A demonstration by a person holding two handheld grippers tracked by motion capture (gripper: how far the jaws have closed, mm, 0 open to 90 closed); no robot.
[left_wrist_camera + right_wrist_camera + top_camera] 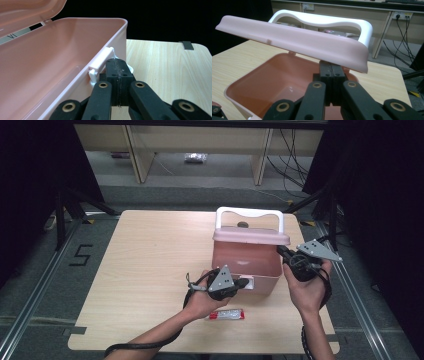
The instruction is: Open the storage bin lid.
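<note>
A pink plastic box stands on the wooden table with its lid lifted and its white handle upright. Its inside looks bare. My left gripper is shut, and its tips rest against the white latch on the box's front wall; whether they pinch it I cannot tell. My right gripper is also shut, with its tips tucked under the raised lid's edge at the box's right side. The handle rises behind the lid.
A small red and white packet lies on the table near its front edge, just below my left hand. The left half of the table is bare wood. Dark curtains and stands flank the table, and wooden furniture stands behind it.
</note>
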